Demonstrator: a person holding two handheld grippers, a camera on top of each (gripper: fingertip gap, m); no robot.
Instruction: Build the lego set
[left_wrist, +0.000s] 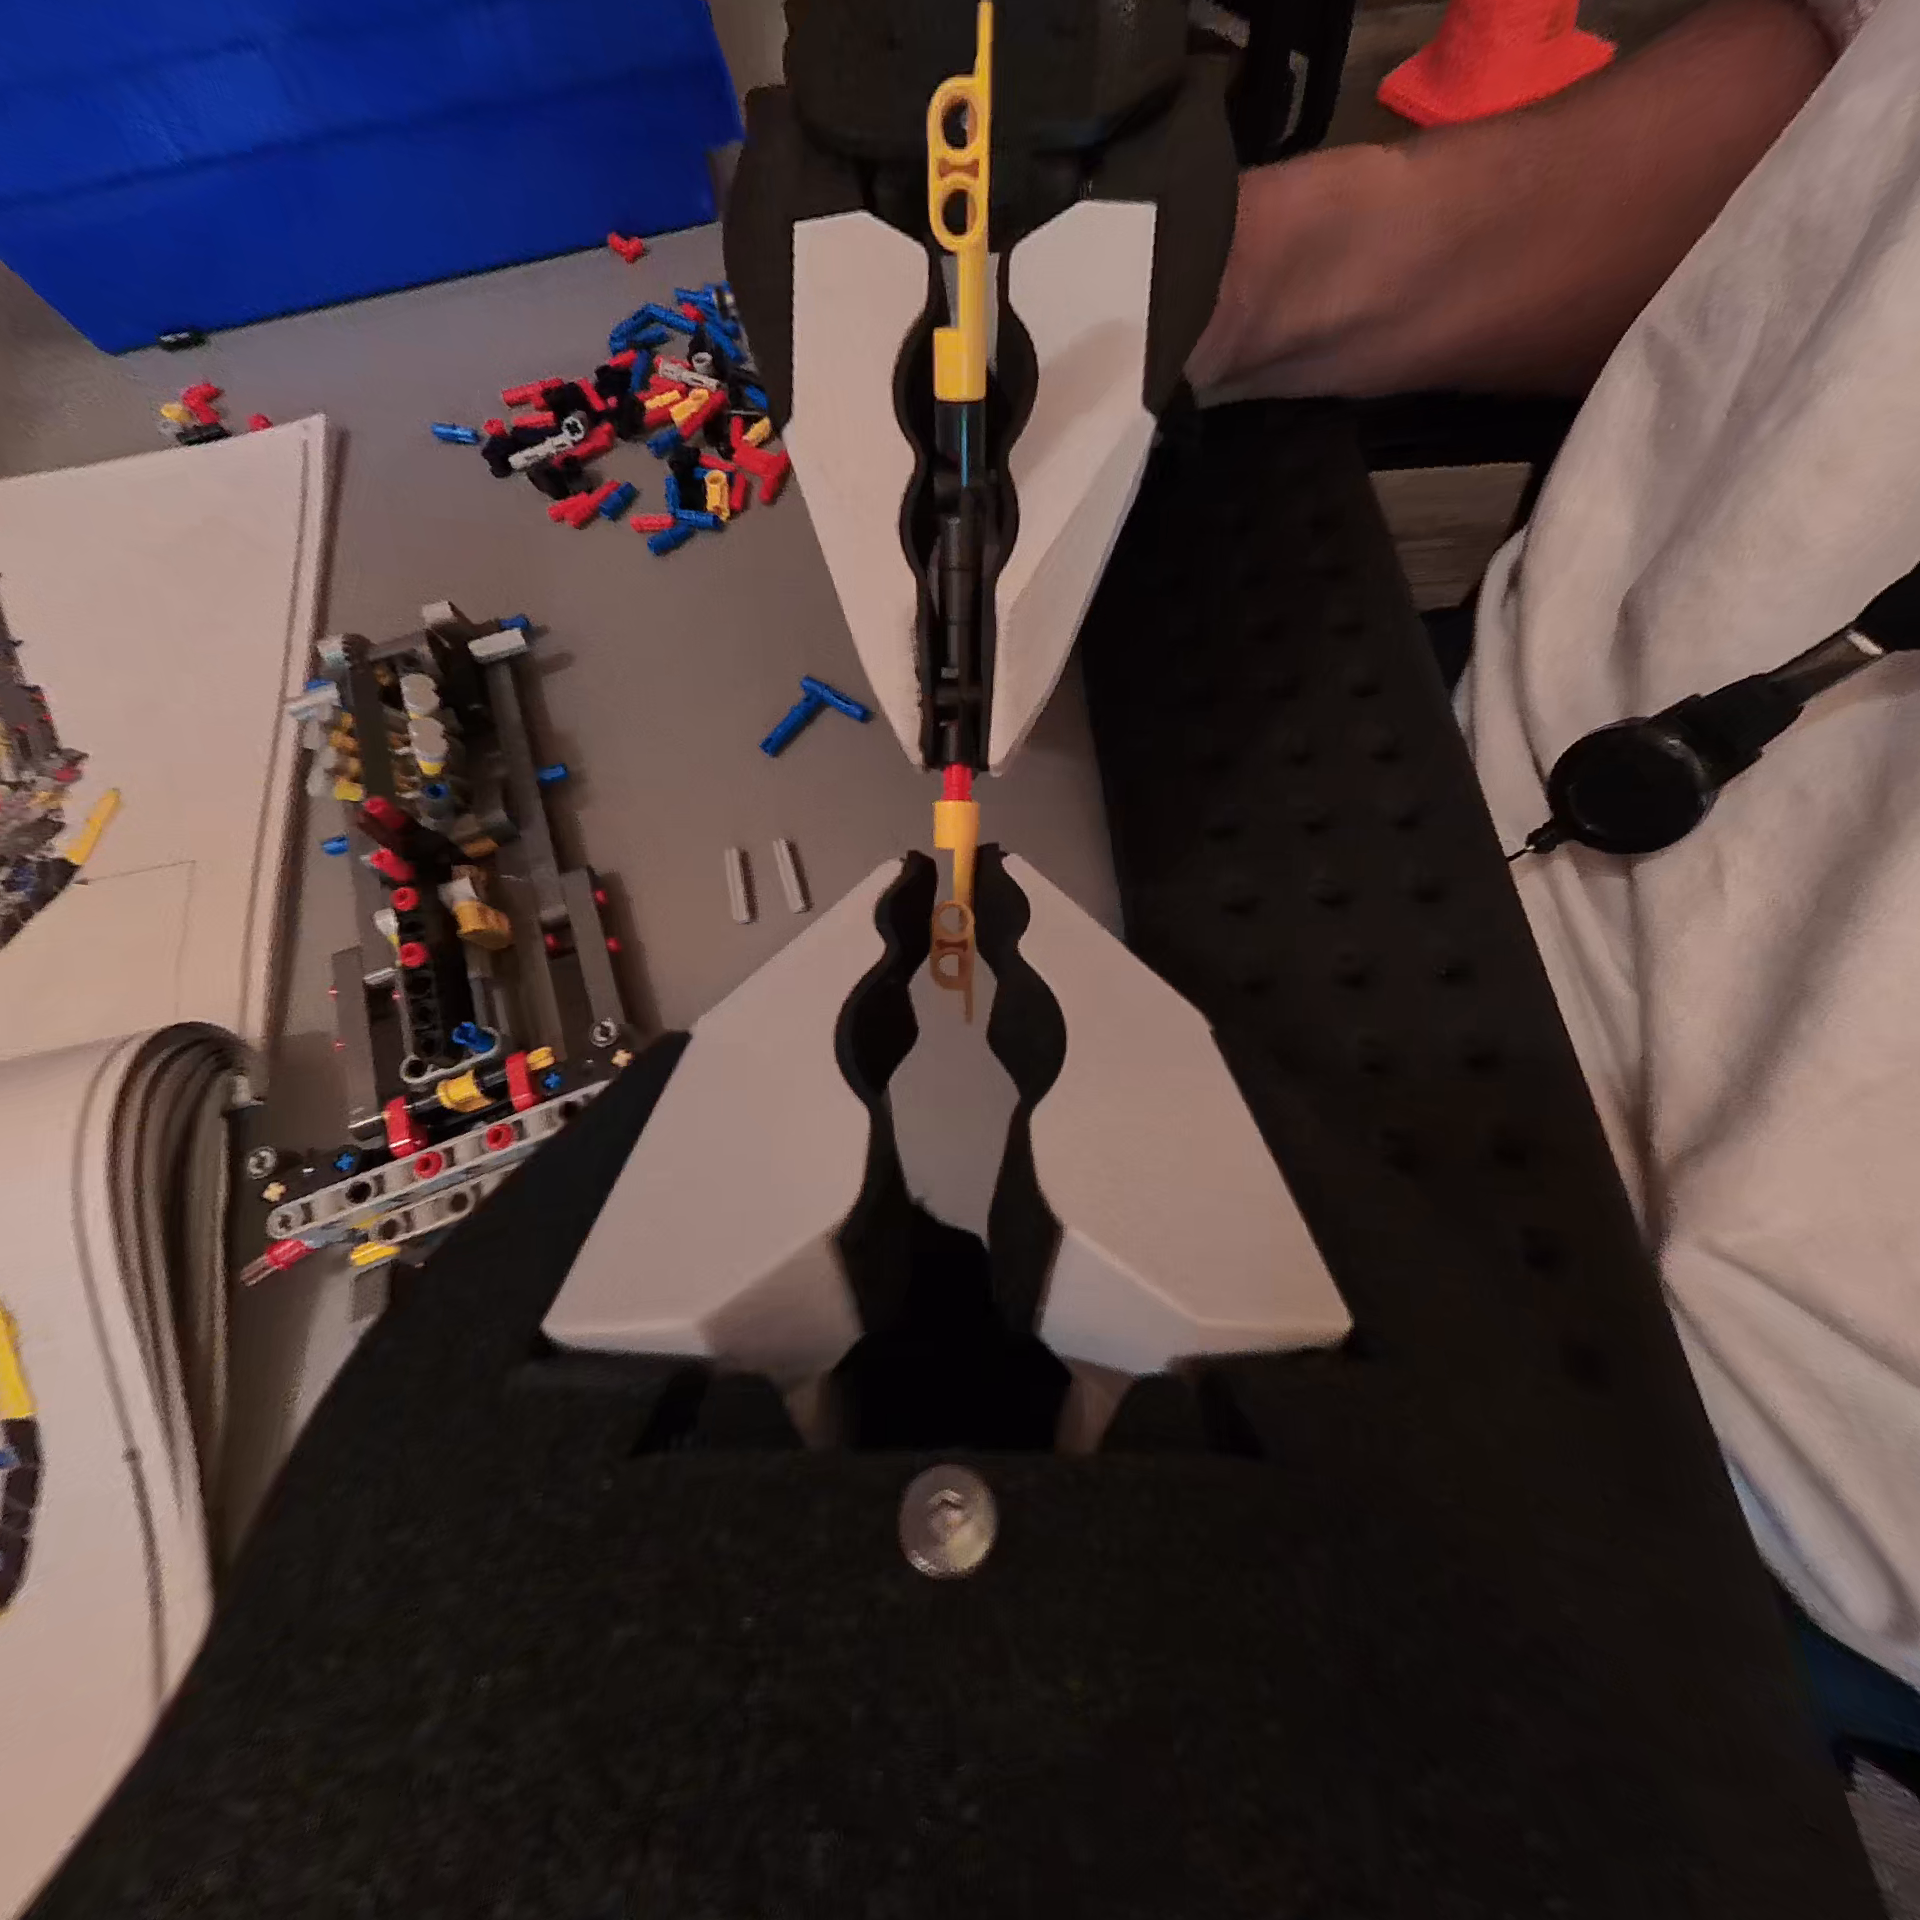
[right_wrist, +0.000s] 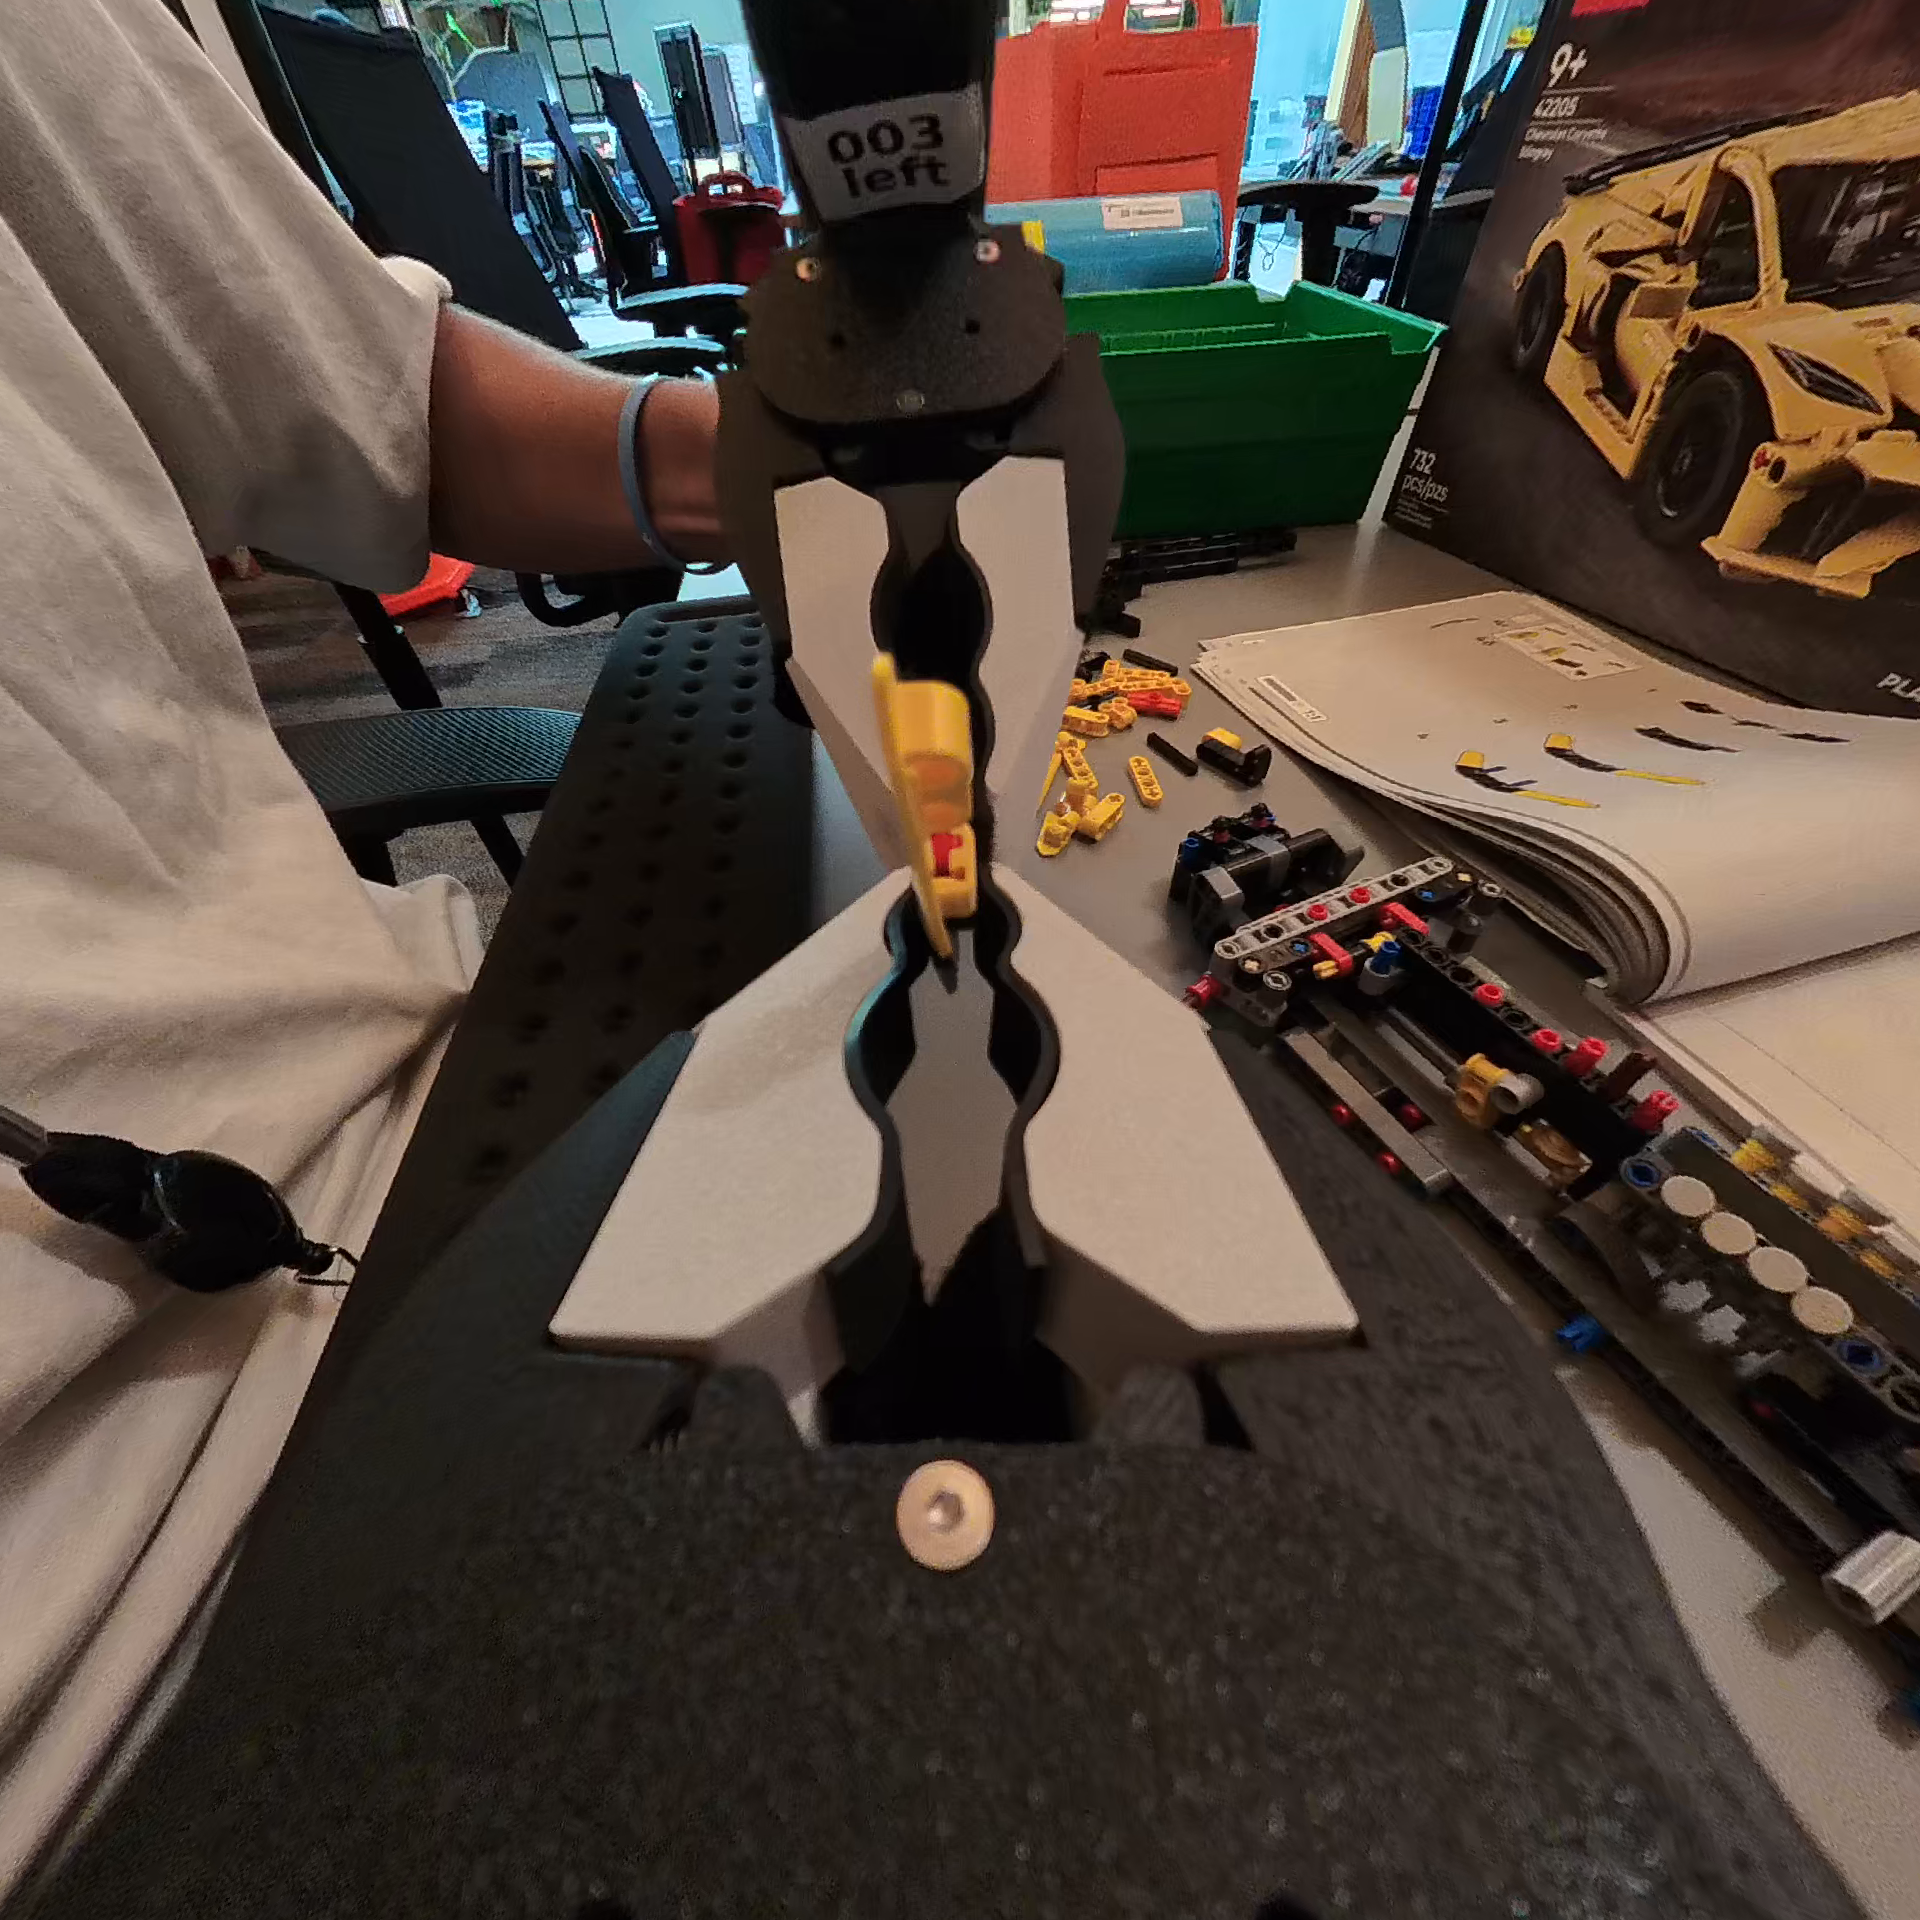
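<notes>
Both grippers meet tip to tip: left gripper (left_wrist: 951, 862) pinches a yellow connector (left_wrist: 954, 831), right gripper (right_wrist: 951, 883) clamps a black-and-yellow rod (left_wrist: 958, 457).

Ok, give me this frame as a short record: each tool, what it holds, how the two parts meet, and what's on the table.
left tool: shut on a small yellow piece
right tool: shut on a black rod with a red pin at its tip
parts: lined up end to end, the pin at the yellow piece; how far it is seated is unclear
table: part-built frame, loose pile of pieces, open booklet, box
</notes>
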